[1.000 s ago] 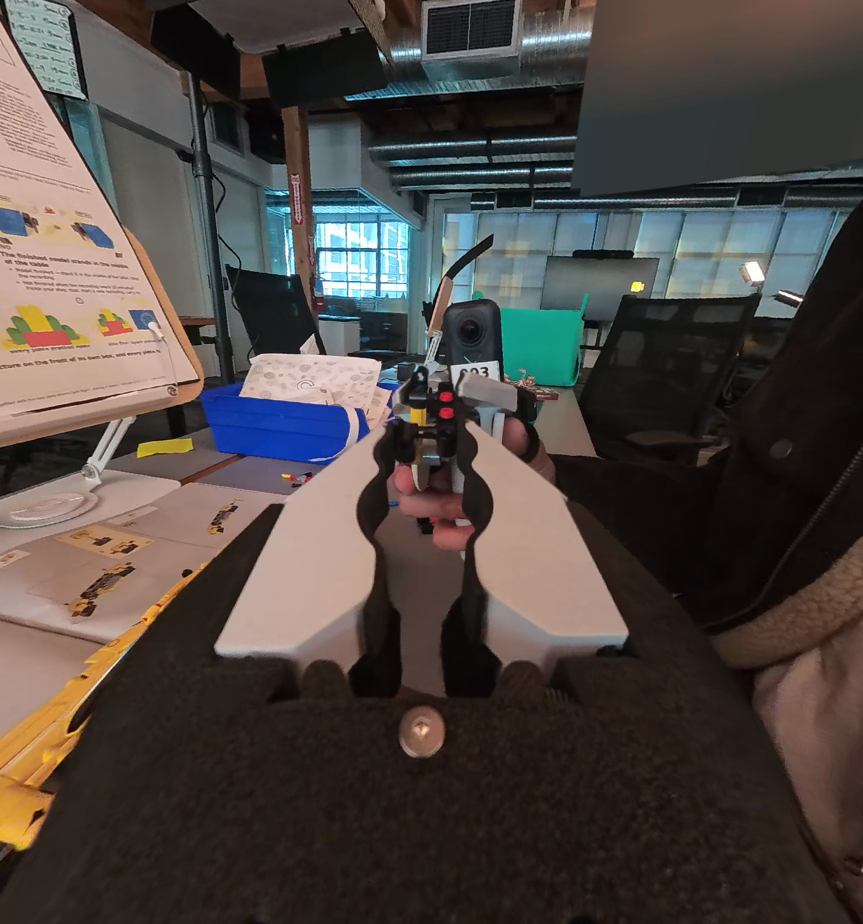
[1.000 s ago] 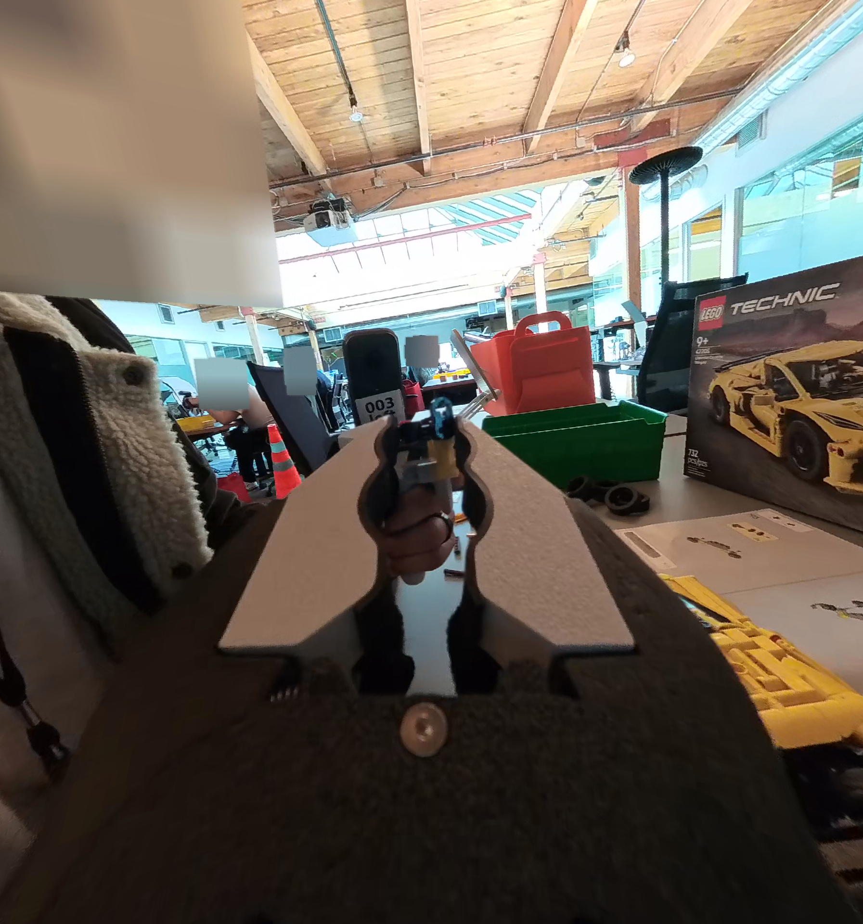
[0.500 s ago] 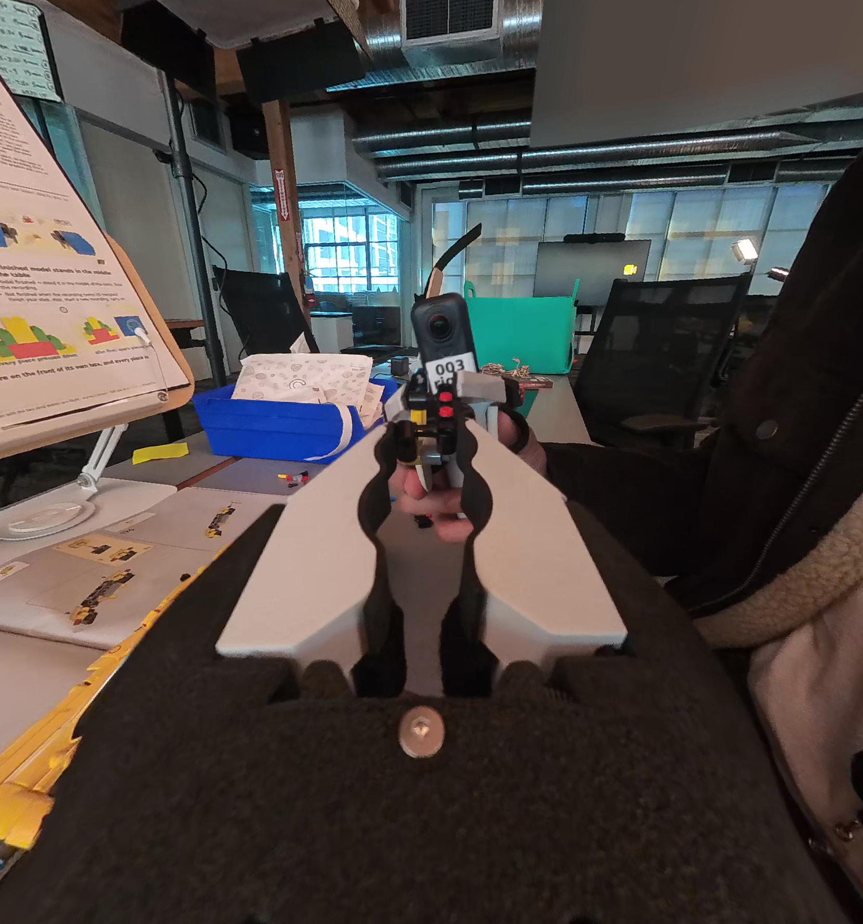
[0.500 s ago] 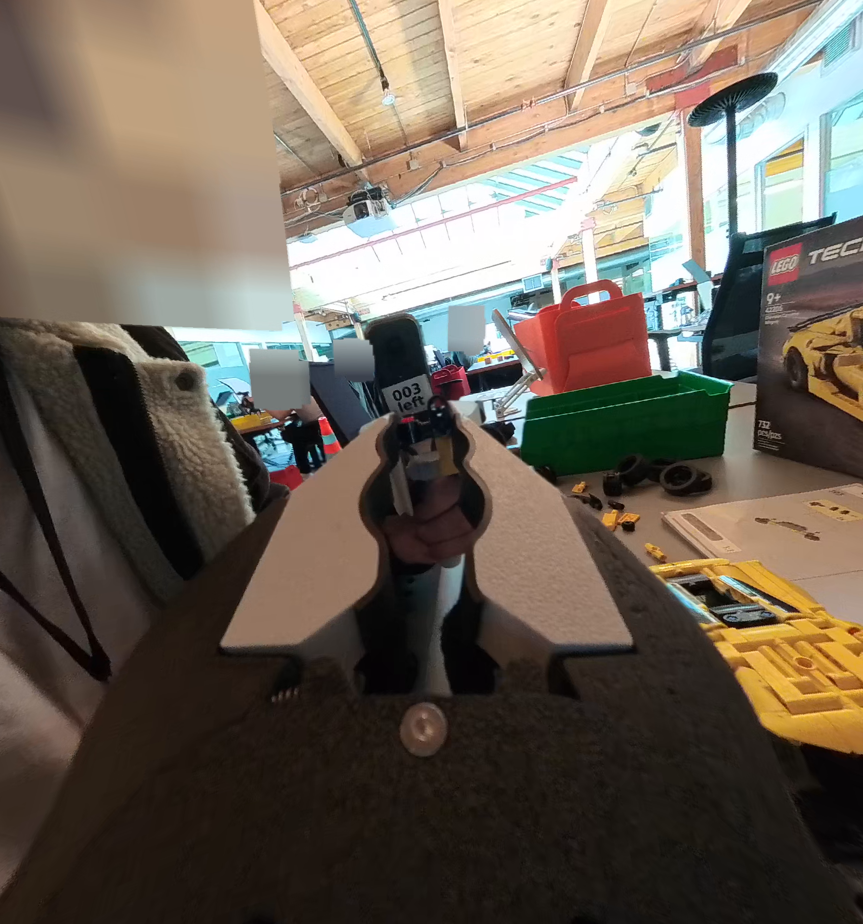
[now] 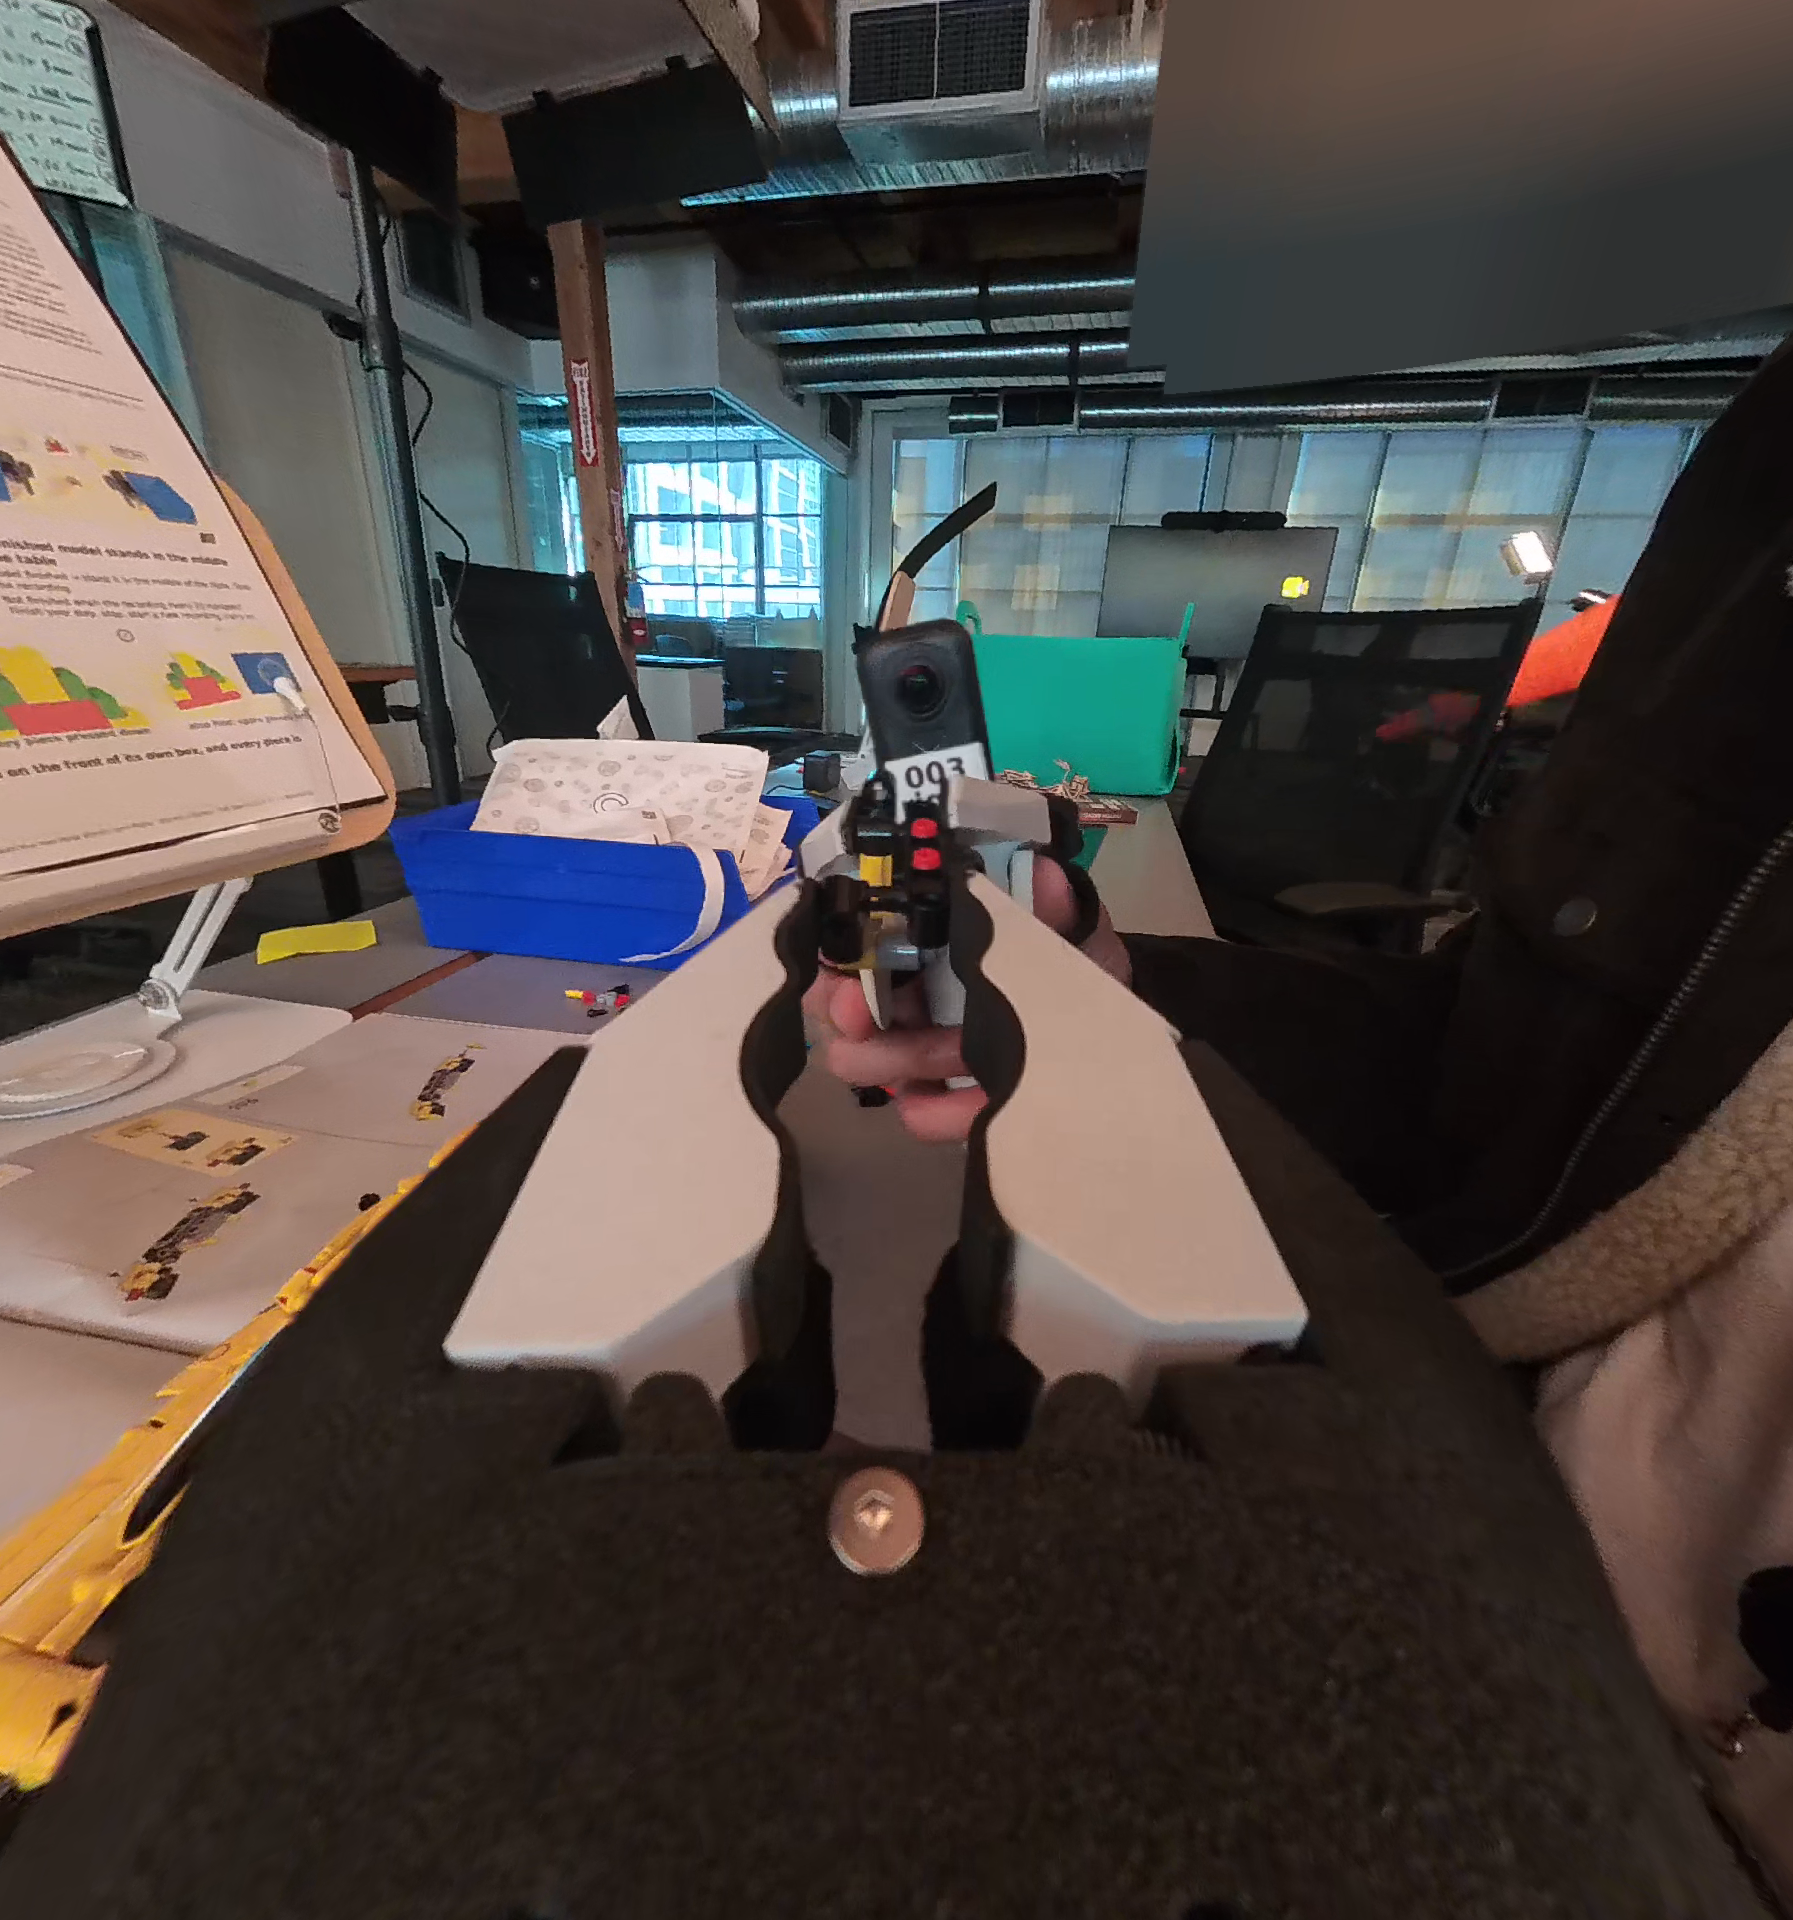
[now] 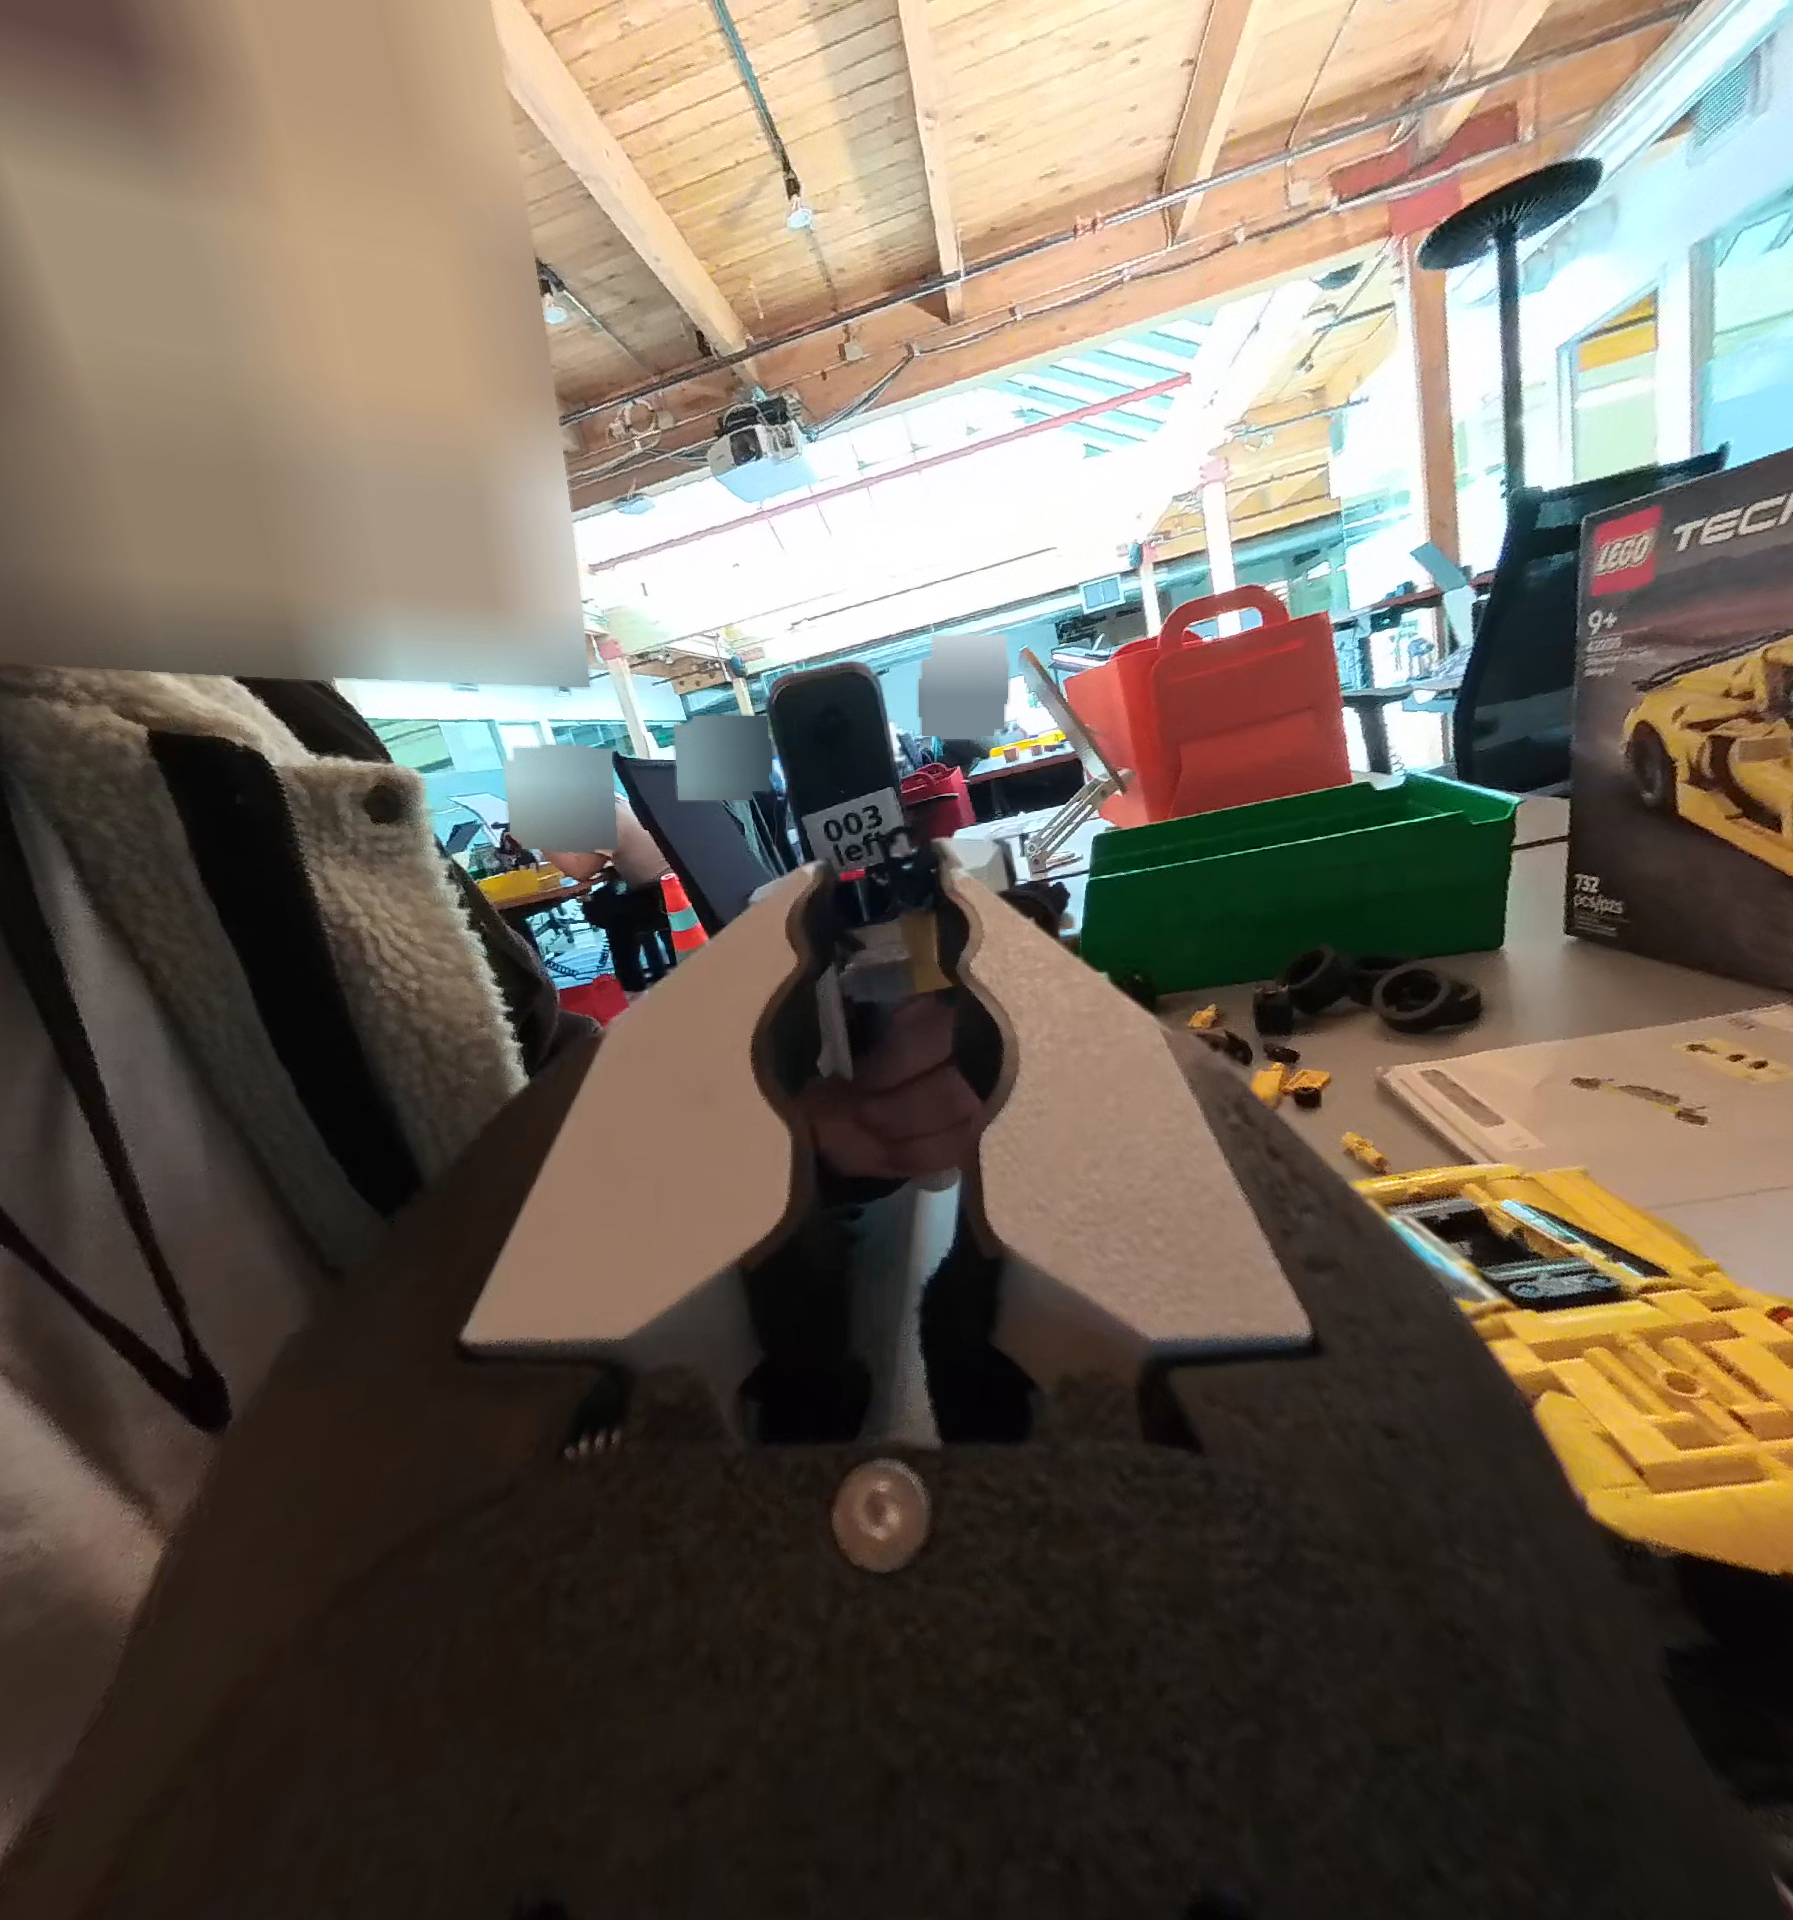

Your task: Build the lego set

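Jaws of the left gripper (image 5: pixel 884 914) stand nearly together, clamped on a small lego assembly (image 5: pixel 887 883) of black, yellow and grey parts with two red pins. It sits at the very fingertips, raised above the table (image 5: pixel 518 997). Just behind it the right gripper (image 5: pixel 975 831) faces in; the hand (image 5: pixel 913 1049) carrying that gripper is half hidden by the fingers. Blue bin (image 5: pixel 570 894) far left.

Right wrist view: right gripper (image 6: pixel 887 914) jaws likewise pinched on the lego assembly (image 6: pixel 892 935), at the tips. Which gripper bears the load cannot be told. Yellow car model (image 6: pixel 1598 1351) lies low right, cut off by the frame; green bin (image 6: pixel 1297 883) beyond.
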